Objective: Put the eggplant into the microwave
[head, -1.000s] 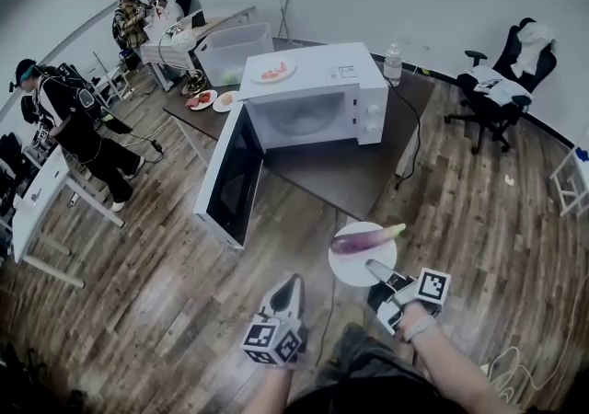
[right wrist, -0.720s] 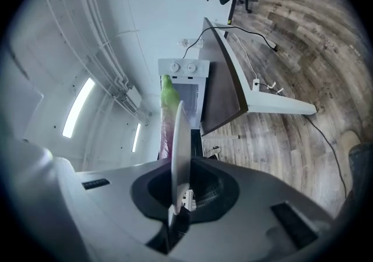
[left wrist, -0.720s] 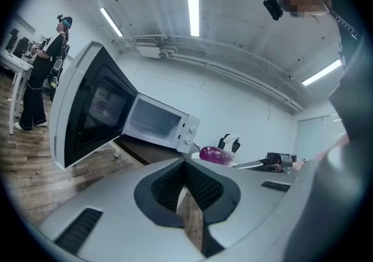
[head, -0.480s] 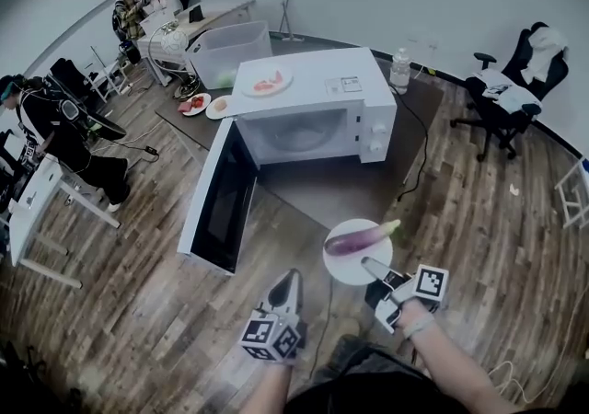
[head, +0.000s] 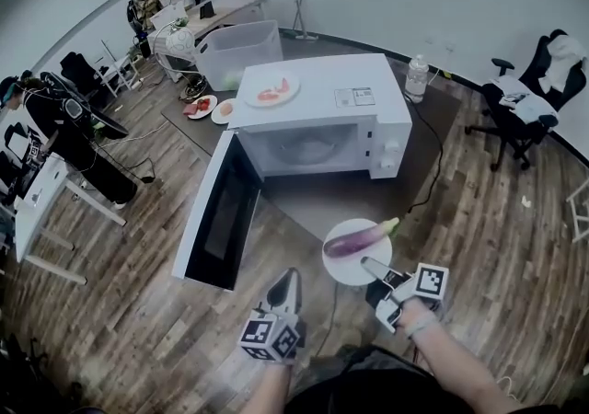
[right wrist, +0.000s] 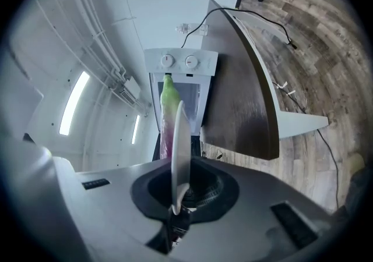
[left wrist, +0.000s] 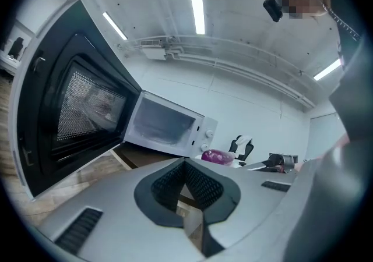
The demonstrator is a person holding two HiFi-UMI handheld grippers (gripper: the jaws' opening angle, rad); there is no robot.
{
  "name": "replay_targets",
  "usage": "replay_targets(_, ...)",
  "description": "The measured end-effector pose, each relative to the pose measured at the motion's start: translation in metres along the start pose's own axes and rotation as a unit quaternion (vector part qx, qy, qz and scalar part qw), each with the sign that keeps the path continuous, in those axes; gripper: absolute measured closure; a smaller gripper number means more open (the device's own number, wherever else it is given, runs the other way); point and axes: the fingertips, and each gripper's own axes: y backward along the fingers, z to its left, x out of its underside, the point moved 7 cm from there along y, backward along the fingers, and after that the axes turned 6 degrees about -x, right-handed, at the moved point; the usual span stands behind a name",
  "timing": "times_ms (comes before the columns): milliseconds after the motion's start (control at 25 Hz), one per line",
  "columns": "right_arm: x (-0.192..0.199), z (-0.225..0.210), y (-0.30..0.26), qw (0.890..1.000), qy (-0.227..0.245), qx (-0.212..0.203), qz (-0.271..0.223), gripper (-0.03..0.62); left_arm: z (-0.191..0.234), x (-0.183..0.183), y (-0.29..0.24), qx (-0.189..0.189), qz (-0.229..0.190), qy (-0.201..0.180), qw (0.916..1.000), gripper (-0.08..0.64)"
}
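A purple eggplant [head: 355, 239] with a green stem lies on a small white plate [head: 342, 263]. My right gripper [head: 371, 266] is shut on the plate's near rim and holds it level just in front of the dark table [head: 322, 196]. The white microwave [head: 322, 95] stands on that table with its door [head: 216, 210] swung wide open to the left and its cavity empty. In the right gripper view the plate [right wrist: 178, 144] shows edge-on between the jaws, with the eggplant [right wrist: 167, 109] beyond. My left gripper [head: 289, 281] is shut and empty, below the door's free end.
A plate of red food [head: 272, 90] sits on top of the microwave. A water bottle [head: 417, 77] stands at the table's far right. Plates of food [head: 204, 106] and a clear bin [head: 236, 50] are behind. An office chair [head: 527, 107] is right, people [head: 64, 118] left.
Both grippers and the plate with the eggplant have come nearer to the microwave, which now looks larger and closer. The grip on the plate is unchanged.
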Motion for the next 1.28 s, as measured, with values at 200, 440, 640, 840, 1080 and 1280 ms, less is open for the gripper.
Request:
replay_targets(200, -0.013, -0.003, -0.008, 1.0, 0.003, 0.003, 0.006, 0.58, -0.005, 0.002, -0.013, 0.002, -0.003, 0.006, 1.0, 0.56)
replay_targets(440, -0.02, -0.006, -0.015, 1.0, 0.001, 0.007, 0.009, 0.58, -0.004, 0.002, -0.023, 0.004, 0.004, 0.007, 1.0, 0.56)
replay_targets(640, -0.023, -0.009, -0.025, 1.0, -0.001, 0.01, 0.018, 0.58, -0.003, 0.0, -0.035, 0.011, 0.003, -0.001, 0.9999, 0.56)
replay_targets(840, -0.032, -0.008, -0.043, 1.0, -0.003, 0.004, 0.018, 0.58, 0.003, -0.008, -0.058, 0.023, -0.003, -0.023, 0.9995, 0.56)
replay_targets(1080, -0.048, -0.007, -0.068, 1.0, -0.002, -0.004, 0.008, 0.58, 0.013, -0.021, -0.092, 0.034, -0.014, -0.031, 0.9988, 0.56)
replay_targets(1280, -0.06, -0.015, -0.092, 1.0, -0.008, -0.009, -0.004, 0.58, 0.023, -0.021, -0.115, 0.04, -0.013, -0.033, 0.9986, 0.56)
